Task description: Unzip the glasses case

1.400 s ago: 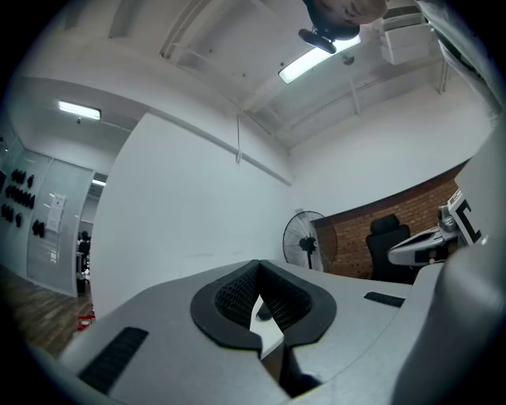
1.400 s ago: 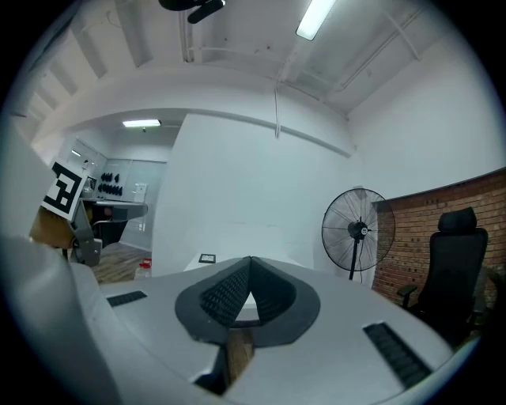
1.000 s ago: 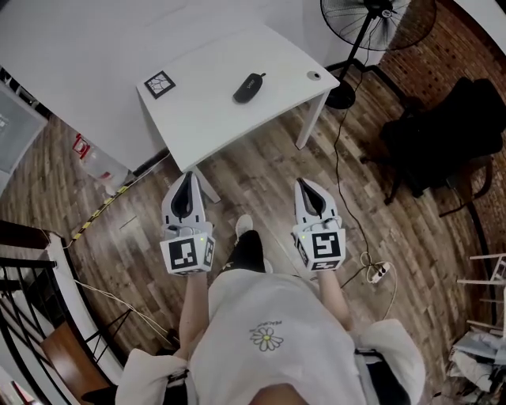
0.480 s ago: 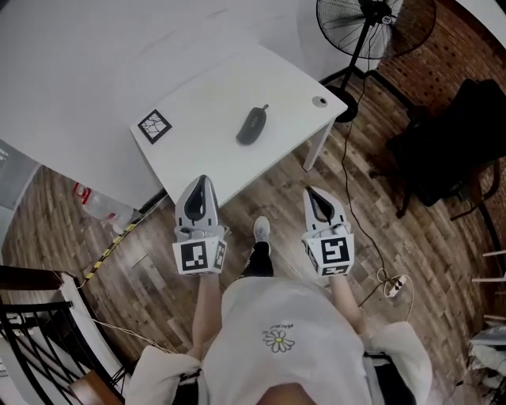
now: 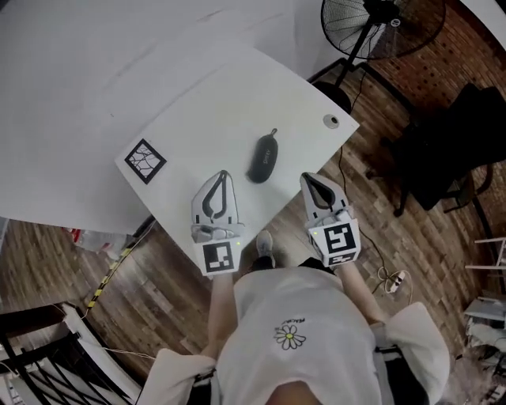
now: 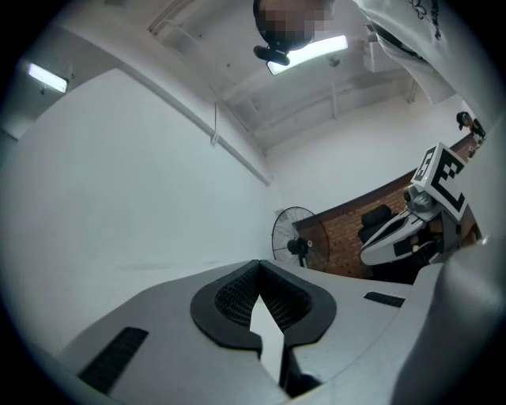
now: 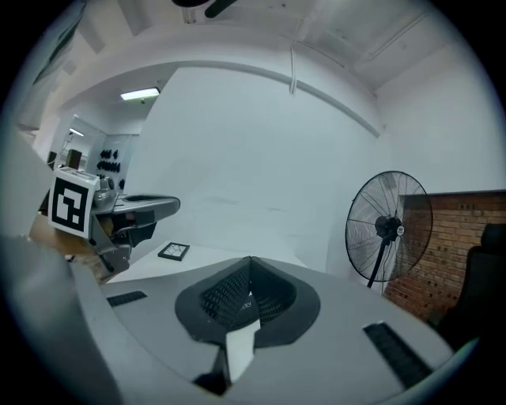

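Observation:
The dark oval glasses case (image 5: 265,157) lies zipped on the white table (image 5: 198,103), toward the near right part of it. My left gripper (image 5: 224,173) is shut and empty, its tips over the table's near edge, just left of the case and short of it. My right gripper (image 5: 303,177) is shut too, holding nothing, at the table's edge just right of the case. Neither touches the case. In the left gripper view the jaws (image 6: 258,265) meet at the tips; in the right gripper view the jaws (image 7: 250,259) do the same. The case is hidden in both gripper views.
A square black-and-white marker (image 5: 145,160) lies on the table's left part and a small round thing (image 5: 330,121) near its right corner. A standing fan (image 5: 379,16) and a black chair (image 5: 455,134) stand to the right, with a power strip (image 5: 395,278) on the wooden floor.
The person has walked up to the table. Both grippers have travelled forward from over the floor to the table's near edge, either side of the case. Both stayed shut.

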`<state>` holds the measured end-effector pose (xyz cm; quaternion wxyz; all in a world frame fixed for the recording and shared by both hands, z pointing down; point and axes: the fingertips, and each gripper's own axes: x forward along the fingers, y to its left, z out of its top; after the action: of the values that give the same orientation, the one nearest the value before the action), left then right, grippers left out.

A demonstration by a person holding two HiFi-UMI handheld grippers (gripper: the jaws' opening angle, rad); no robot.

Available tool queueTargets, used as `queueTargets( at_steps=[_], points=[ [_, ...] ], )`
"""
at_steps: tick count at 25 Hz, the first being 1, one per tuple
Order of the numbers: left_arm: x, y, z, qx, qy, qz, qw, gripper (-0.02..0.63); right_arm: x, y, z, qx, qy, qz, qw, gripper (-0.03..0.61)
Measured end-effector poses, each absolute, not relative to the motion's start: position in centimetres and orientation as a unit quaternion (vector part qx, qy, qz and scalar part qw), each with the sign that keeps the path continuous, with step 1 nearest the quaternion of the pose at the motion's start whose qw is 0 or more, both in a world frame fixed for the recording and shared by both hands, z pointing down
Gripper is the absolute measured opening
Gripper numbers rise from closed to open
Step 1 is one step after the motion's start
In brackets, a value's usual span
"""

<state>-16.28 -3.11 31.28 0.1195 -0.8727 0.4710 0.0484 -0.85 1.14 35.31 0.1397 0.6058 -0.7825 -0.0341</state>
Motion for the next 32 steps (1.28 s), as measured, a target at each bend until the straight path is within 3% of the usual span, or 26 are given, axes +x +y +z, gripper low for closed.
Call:
queueTargets(
  at_steps=[8,21,32],
  points=[
    [-15.2,-9.3,33.9,-0.906,0.414,0.052,0.074,0.014,-0.5,-5.0,36.8,0.622,-0.768,-0.008,0.153,0.006],
    [-15.7,-12.7,37.1,-0.891,0.452,0.014,0.032,0.014,0.5,-10.9,37.5,0.59,-0.794,0.019,0.141,0.006],
    [-14.7,-13.9,37.9,-0.855,0.516,-0.025,0.05,0.014,4.0,-13.2,37.7,0.542,-0.831,0.018,0.125,0.006]
  ],
)
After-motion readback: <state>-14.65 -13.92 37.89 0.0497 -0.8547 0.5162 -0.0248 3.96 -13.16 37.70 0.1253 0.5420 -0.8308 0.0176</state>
